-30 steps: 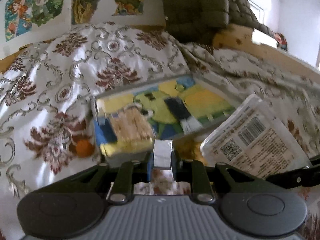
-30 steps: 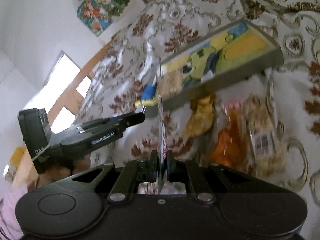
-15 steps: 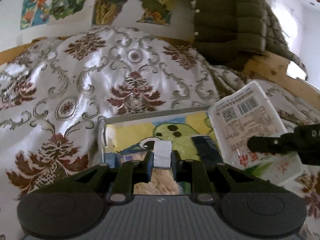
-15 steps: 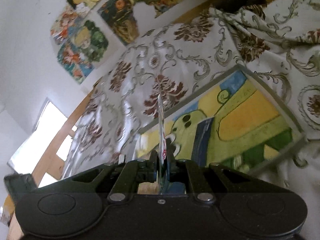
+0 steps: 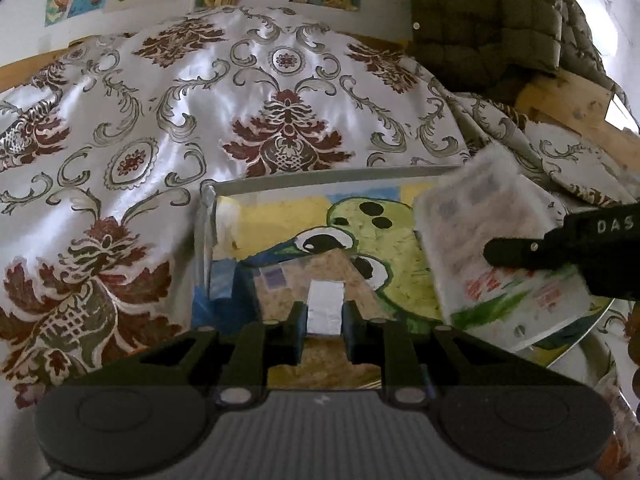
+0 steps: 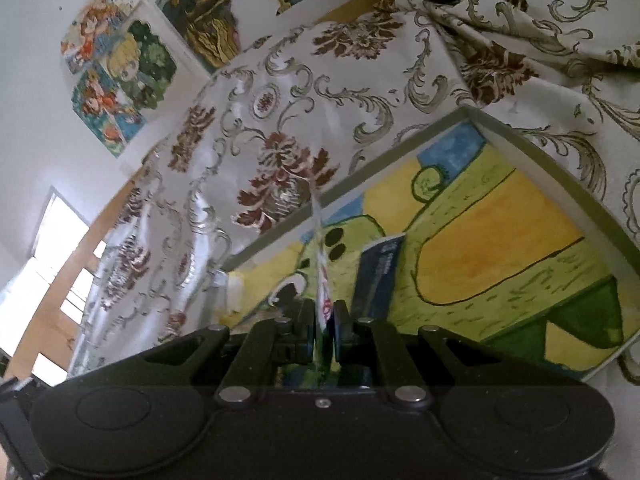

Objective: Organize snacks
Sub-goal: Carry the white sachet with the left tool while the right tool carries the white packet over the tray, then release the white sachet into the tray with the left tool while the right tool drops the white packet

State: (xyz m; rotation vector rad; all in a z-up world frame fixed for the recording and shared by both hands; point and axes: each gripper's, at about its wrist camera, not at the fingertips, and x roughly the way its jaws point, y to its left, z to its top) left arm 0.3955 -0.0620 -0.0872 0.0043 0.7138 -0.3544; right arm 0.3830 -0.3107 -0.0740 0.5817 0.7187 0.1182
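A shallow tray (image 5: 332, 174) with a grey rim and a yellow-green cartoon painted inside lies on the bedspread. My left gripper (image 5: 325, 316) is shut on the silver seal (image 5: 325, 304) of a tan cracker packet (image 5: 320, 268) hanging over the tray's left part. My right gripper (image 6: 322, 316) holds a flat white printed snack packet (image 6: 322, 272), seen edge-on here; its jaws are opening a little, with the packet still between the pads. From the left wrist that packet (image 5: 500, 248) tilts over the tray's right half, with the right gripper (image 5: 496, 254) on it. A dark blue packet (image 6: 378, 272) lies in the tray (image 6: 400, 148).
A white bedspread (image 5: 280, 80) with brown floral pattern covers the bed all round the tray. A dark quilted jacket (image 5: 488, 12) hangs at the back right over a wooden frame (image 5: 568, 100). Posters (image 6: 120, 72) are on the wall behind.
Both grippers have carried their packets forward and down over the tray. The loose snacks on the bedspread have left the right wrist view. The white packet now tilts over the tray's right half.
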